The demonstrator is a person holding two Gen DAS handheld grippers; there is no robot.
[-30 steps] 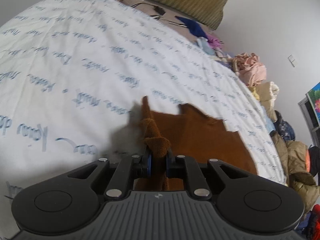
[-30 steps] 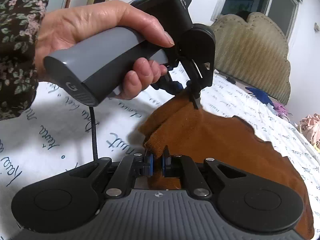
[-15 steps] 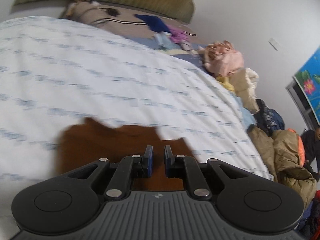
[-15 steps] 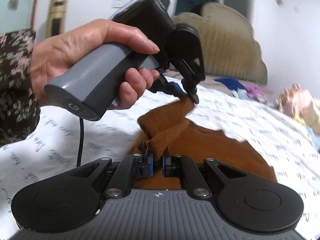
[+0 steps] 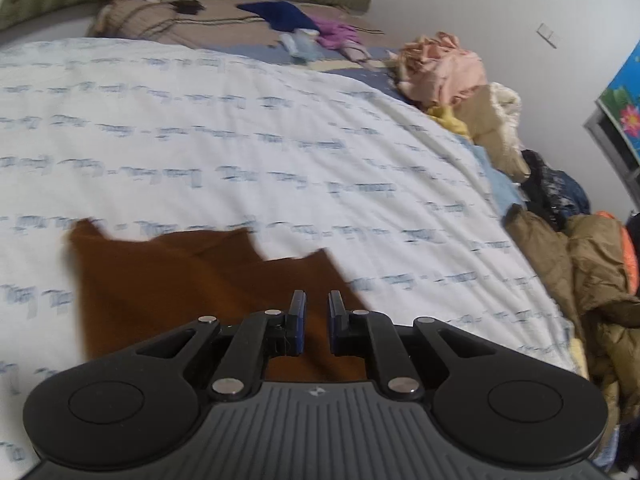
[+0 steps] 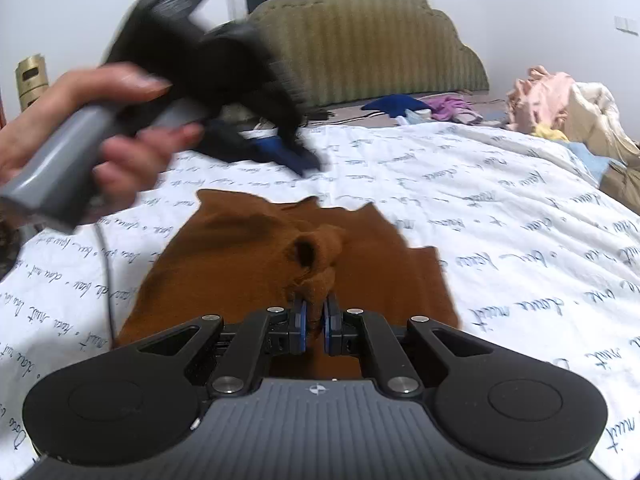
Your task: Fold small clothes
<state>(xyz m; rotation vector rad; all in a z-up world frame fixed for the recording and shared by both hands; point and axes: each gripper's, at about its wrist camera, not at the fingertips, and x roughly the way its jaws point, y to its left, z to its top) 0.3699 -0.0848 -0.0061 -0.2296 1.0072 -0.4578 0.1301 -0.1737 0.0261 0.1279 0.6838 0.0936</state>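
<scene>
A small brown knit garment (image 6: 248,264) lies spread on the white printed bedsheet (image 6: 500,208). My right gripper (image 6: 314,314) is shut on a bunched fold of the garment at its near edge. My left gripper (image 5: 317,312) is open and empty, held above the garment (image 5: 180,280). In the right wrist view the left gripper (image 6: 288,152) is blurred, held in a hand above the garment's far edge.
A pile of clothes (image 5: 448,68) and jackets (image 5: 580,264) lines the bed's right side. Blue and purple items (image 5: 288,16) lie near the padded headboard (image 6: 360,36). The sheet (image 5: 240,120) stretches beyond the garment.
My left gripper let go of the brown garment, opened, and lifted away. The garment dropped flat on the sheet. My right gripper keeps its hold and has lowered.
</scene>
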